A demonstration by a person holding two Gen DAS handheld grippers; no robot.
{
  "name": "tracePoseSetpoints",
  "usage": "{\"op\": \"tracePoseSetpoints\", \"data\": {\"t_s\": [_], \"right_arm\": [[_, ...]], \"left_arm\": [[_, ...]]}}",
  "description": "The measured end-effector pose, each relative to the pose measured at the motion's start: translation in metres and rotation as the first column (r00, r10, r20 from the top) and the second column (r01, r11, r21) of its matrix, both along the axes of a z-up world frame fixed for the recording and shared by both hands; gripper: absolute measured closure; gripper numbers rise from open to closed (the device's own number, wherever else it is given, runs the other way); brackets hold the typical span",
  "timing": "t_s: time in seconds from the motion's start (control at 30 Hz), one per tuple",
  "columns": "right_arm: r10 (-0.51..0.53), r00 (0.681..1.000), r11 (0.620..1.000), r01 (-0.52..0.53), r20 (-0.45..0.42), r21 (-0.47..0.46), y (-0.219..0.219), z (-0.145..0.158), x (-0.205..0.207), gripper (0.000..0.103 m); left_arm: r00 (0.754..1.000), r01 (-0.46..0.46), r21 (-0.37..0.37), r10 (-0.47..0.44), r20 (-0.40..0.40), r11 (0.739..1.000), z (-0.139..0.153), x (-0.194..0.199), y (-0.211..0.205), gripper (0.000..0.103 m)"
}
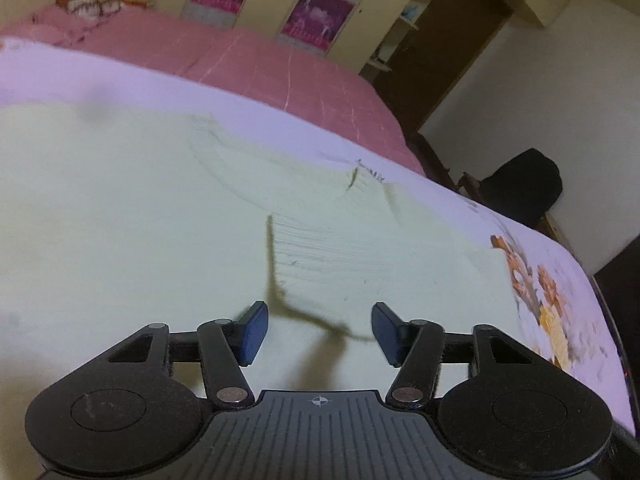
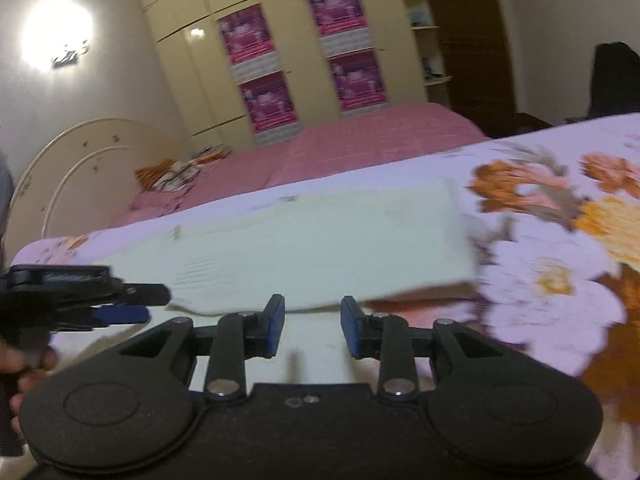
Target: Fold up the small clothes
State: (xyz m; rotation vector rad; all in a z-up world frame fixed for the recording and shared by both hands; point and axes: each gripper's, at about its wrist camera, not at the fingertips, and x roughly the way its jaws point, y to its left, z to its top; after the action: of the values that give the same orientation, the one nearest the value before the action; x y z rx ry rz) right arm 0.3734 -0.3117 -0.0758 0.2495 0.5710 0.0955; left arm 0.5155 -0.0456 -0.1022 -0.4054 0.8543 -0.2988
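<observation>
- While both grippers hang over the bed, the pale yellow-green garment (image 1: 160, 208) lies flat on the lilac floral sheet (image 2: 540, 280), folded into a long strip in the right wrist view.
- left gripper (image 1: 319, 330): jaws spread partway, nothing between the blue pads (image 1: 256, 332), just cloth underneath. A raw folded edge with a dark shadow line runs right under it, from the middle of the garment towards the near side.
- right gripper (image 2: 313, 328): jaws parted too, nothing pinched. It sits at the near long edge of the strip, which lifts a bit off the sheet there.
- The garment's right end stops in a clean straight edge, and beyond it there's loads of bare floral sheet on the right.
- Far side: a strip of lilac sheet, then the pink bedspread (image 1: 248, 60), so plenty of room that way too.
- Left gripper shows at the left in the right wrist view, close to the strip's left end, a hand (image 2: 28, 364) below it.
- Pretty blurry overall.
</observation>
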Motion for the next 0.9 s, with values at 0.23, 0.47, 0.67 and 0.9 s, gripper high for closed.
{"op": "tracePoseSetpoints", "data": {"t_s": [0.23,0.47,0.67,0.9], "right_arm": [[-0.068,0.997,0.997,0.068,-0.035,0.018,-0.022,-0.016,-0.008,0.072],[-0.053,0.998,0.998,0.054,-0.029,0.041,-0.018,-0.019,-0.002,0.072],[-0.044,0.998,0.995,0.047,-0.042,0.086,-0.009,-0.024,0.008,0.071],[-0.047,0.996,0.974,0.062,-0.072,0.218,-0.014,-0.030,0.026,0.067]], "left_arm": [[0.994,-0.054,0.070,0.047,0.094,0.996,0.003,0.003,0.001,0.100],[0.980,-0.146,0.138,0.125,0.153,0.980,0.027,-0.008,0.079,0.100],[0.978,-0.188,0.161,0.170,0.122,0.969,0.014,-0.010,0.116,0.100],[0.976,-0.201,0.159,0.185,0.112,0.967,0.003,-0.019,0.125,0.100]]}}
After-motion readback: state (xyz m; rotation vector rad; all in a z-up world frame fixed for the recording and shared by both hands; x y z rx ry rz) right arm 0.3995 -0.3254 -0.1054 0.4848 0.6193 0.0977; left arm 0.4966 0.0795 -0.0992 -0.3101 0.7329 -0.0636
